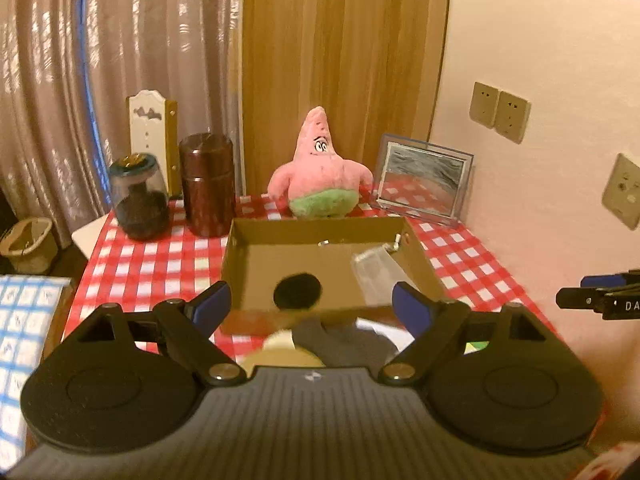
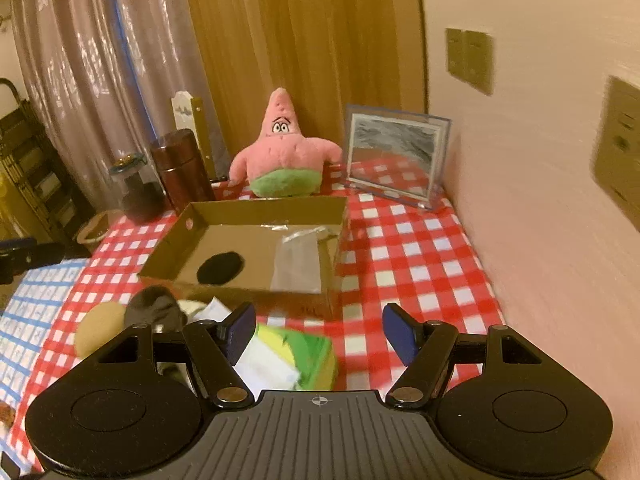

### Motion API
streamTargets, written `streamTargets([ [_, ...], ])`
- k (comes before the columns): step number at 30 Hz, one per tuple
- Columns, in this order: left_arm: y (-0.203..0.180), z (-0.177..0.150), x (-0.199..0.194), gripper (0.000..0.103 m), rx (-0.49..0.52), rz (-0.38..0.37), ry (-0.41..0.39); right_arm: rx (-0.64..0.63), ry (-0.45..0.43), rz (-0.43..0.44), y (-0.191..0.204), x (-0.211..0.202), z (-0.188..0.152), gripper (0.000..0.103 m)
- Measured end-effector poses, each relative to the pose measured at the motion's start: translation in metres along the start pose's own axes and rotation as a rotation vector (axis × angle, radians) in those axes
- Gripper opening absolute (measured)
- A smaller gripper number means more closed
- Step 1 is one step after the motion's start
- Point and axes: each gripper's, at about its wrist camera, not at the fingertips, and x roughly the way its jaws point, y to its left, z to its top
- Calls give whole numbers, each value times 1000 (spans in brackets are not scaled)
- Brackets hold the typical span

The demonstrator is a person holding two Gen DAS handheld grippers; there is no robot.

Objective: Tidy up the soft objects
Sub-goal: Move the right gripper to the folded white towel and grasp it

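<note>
Both tongs (image 1: 312, 304) (image 2: 319, 334) agape, tilted downward.

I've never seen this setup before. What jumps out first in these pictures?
A pink star-shaped plush toy in green shorts stands at the back of the red-and-white checked tablecloth. In front of it lies a shallow open cardboard box holding a round black pad.

black pad (image 2: 220, 267) in box (image 2: 256, 204), grey sock (image 2: 154, 306) outside

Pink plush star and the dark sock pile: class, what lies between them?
The open cardboard box lies between pink plush star and dark sock pile, clearest in the right wrist view.
</note>
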Motion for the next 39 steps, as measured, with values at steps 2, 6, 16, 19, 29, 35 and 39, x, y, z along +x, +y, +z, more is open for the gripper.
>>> streamTargets([
  [2, -5, -12, -18, 86, -2, 7, -6, 15, -4, -3, 0, -17, -12, 70],
  [6, -11, -33, -47, 86, -27, 12, -8, 58, -19, -4, -2, -46, -35, 70],
  [16, -15, -99, -85, 86, -149, 70, 40, 152, -42, -64, -16, -99, -98, 70],
  [19, -18, -118, -87, 86, -177, 72, 71, 189, -40, -95, -23, -108, -114, 70],
  [29, -25, -139, -75, 86, -173, 56, 134, 269, 6, -115, -40, -104, -137, 70],
  [35, -23, -142, -62, 86, -180, 54, 153, 302, 14, -106, -46, -94, -136, 70],
  [39, -22, -145, -51, 86, -183, 54, 173, 330, 19, -104, -50, -81, -133, 70],
])
